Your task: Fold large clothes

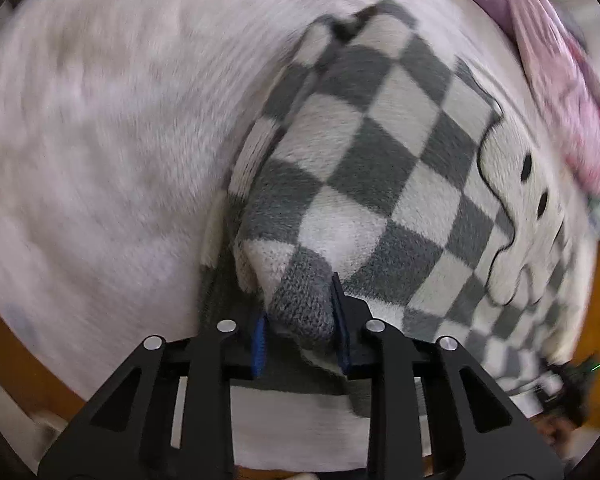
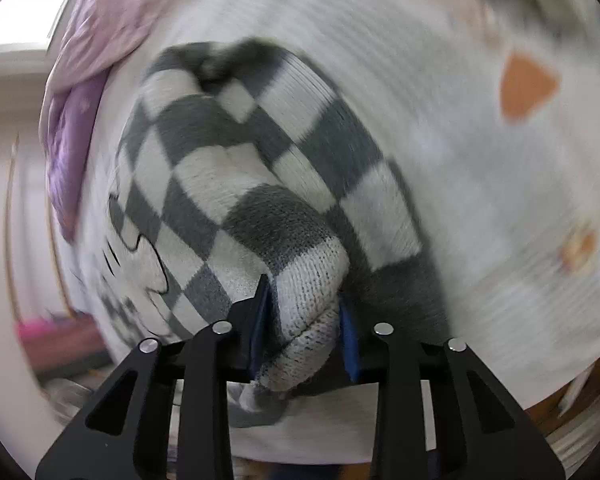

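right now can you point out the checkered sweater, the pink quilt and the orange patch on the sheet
checkered sweater [image 1: 380,148], left wrist view, on a checked panel of its front
pink quilt [image 2: 100,28], right wrist view, on its crumpled top
orange patch [image 2: 526,88], right wrist view, on its middle

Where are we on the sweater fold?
Done: both grasps are made. The left gripper and right gripper each have jaws shut on a bunched edge of the checkered sweater. In hand: a fold, the cloth lifted off the white bed cover amid motion blur. Left: laying it flat; no neat folded shape shows yet.

Grey-and-cream checkered sweater [image 1: 380,168]; whitish bedsheet [image 1: 100,140], perhaps orange-spotted.
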A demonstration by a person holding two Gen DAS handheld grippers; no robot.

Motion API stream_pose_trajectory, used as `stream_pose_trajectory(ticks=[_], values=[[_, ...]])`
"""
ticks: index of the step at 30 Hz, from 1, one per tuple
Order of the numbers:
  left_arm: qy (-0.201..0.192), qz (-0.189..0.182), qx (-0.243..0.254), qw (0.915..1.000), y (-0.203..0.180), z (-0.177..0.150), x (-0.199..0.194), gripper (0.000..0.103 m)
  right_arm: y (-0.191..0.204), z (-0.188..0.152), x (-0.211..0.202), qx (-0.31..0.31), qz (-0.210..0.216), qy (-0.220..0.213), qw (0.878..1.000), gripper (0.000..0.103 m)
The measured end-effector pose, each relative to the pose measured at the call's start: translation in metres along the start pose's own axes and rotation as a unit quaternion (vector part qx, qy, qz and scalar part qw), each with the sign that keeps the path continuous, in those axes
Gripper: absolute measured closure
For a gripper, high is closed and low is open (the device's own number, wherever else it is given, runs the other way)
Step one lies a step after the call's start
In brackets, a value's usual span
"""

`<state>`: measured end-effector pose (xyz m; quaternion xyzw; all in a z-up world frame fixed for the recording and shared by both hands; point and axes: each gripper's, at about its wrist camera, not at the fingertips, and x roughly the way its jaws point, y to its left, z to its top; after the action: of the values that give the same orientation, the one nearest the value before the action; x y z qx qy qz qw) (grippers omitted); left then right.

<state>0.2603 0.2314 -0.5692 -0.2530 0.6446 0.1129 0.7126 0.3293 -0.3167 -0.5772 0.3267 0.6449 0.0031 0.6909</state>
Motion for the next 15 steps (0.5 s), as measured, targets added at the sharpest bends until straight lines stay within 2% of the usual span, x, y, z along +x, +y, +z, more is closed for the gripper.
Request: stream_pose_trajectory(ticks=[3, 6, 8, 11, 13, 14, 15], values=[[-0.017, 0.038, 0.047, 0.9980, -0.014, -0.004, -0.011, 0.078, 0.021, -0.006, -0.016, -0.091, -0.046, -0.021, 0.995, 0.078], [-0.009, 0.059, 0.071, 0.9957, -0.016, -0.009, 0.000, 0.078, 0.010, -0.004, -0.001, -0.103, -0.067, -0.012, 0.992, 0.078], [0.001, 0.068, 0.073, 0.9950, -0.016, -0.009, 0.015, 0.078, 0.008, 0.002, 0.028, -0.128, -0.100, 0.000, 0.987, 0.078], [0.002, 0.080, 0.078, 0.9938, -0.025, -0.006, 0.029, 0.074, 0.010, 0.008, 0.050, -0.124, -0.121, 0.000, 0.985, 0.075], [-0.002, 0.081, 0.083, 0.9932, -0.030, -0.006, 0.029, 0.067, 0.012, 0.009, 0.051, -0.119, -0.129, -0.001, 0.984, 0.071], [-0.002, 0.077, 0.084, 0.9935, -0.031, -0.006, 0.025, 0.059, 0.014, 0.009, 0.048, -0.115, -0.128, 0.001, 0.985, 0.069], [-0.002, 0.072, 0.083, 0.9939, -0.035, -0.006, 0.022, 0.047, 0.016, 0.010, 0.042, -0.108, -0.127, 0.003, 0.986, 0.064]])
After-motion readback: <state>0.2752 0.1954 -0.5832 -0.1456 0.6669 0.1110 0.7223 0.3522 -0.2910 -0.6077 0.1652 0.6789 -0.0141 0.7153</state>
